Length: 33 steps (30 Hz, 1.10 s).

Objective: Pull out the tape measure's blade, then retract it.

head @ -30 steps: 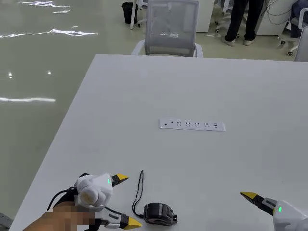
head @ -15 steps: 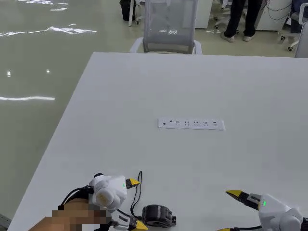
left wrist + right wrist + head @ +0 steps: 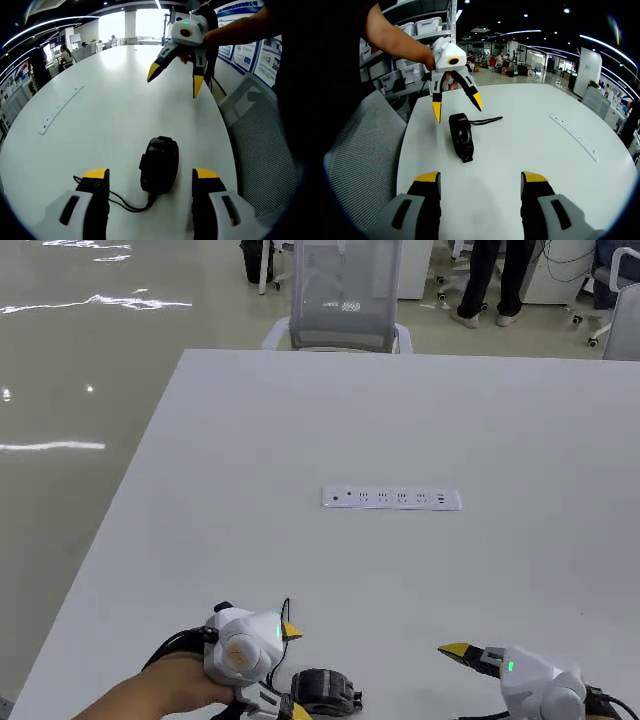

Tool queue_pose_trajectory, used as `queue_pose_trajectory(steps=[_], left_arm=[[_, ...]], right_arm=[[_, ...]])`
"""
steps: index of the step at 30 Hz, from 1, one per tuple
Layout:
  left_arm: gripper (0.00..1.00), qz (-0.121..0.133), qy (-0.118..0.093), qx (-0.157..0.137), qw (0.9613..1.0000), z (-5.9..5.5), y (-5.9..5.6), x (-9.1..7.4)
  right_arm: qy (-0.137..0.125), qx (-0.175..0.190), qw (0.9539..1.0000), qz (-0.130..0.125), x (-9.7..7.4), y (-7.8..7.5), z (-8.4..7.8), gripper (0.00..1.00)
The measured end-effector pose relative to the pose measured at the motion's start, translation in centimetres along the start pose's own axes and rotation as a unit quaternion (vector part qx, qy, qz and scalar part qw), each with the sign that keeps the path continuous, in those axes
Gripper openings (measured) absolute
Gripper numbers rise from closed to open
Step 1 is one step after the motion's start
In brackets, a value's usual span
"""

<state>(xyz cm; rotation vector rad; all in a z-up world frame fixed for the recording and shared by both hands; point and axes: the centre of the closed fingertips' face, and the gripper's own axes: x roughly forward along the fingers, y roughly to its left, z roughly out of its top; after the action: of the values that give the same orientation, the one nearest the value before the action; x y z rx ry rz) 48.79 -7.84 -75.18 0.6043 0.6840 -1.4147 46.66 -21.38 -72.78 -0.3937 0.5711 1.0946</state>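
A black tape measure lies on the white table near its front edge. Its blade is in, and a thin black wrist cord trails from it. My left gripper is open. In the left gripper view its yellow-tipped jaws stand on either side of the tape measure without touching it. My right gripper is open to the right of the case. The right gripper view shows its own jaws pointing at the tape measure, a short gap away, with the left gripper above the case.
A white power strip lies flat across the middle of the table. A grey mesh chair stands at the far edge. A person stands on the floor at the back right. The table's front edge is close behind both grippers.
The left gripper has moved right until its jaws stand on either side of the tape measure. The right gripper has moved left toward it. The tape measure has stayed put.
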Motion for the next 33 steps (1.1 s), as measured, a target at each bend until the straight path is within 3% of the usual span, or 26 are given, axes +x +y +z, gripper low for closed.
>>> queue_pose_trajectory(steps=[8, 18, 26, 33], left_arm=[[0.56, -0.001, 0.007, -0.015, 0.9999, 0.0, 0.0, 0.8], [0.51, -0.027, 0.033, 0.011, 0.9990, -0.6, -1.2, 2.2], [0.41, -0.034, 0.044, 0.012, 0.9984, -0.5, -1.2, 2.9], [0.41, -0.041, 0.059, 0.017, 0.9973, -1.1, -1.3, 3.4]], right_arm=[[0.008, -0.017, 0.9996, 0.021, 1.8, 1.0, 0.8, 0.62], [0.028, -0.033, 0.9979, 0.047, 4.0, 2.0, 0.6, 0.56], [0.045, -0.042, 0.9955, 0.072, 5.9, 2.7, 0.6, 0.52], [0.071, -0.041, 0.9926, 0.090, 7.8, 2.9, -0.1, 0.49]])
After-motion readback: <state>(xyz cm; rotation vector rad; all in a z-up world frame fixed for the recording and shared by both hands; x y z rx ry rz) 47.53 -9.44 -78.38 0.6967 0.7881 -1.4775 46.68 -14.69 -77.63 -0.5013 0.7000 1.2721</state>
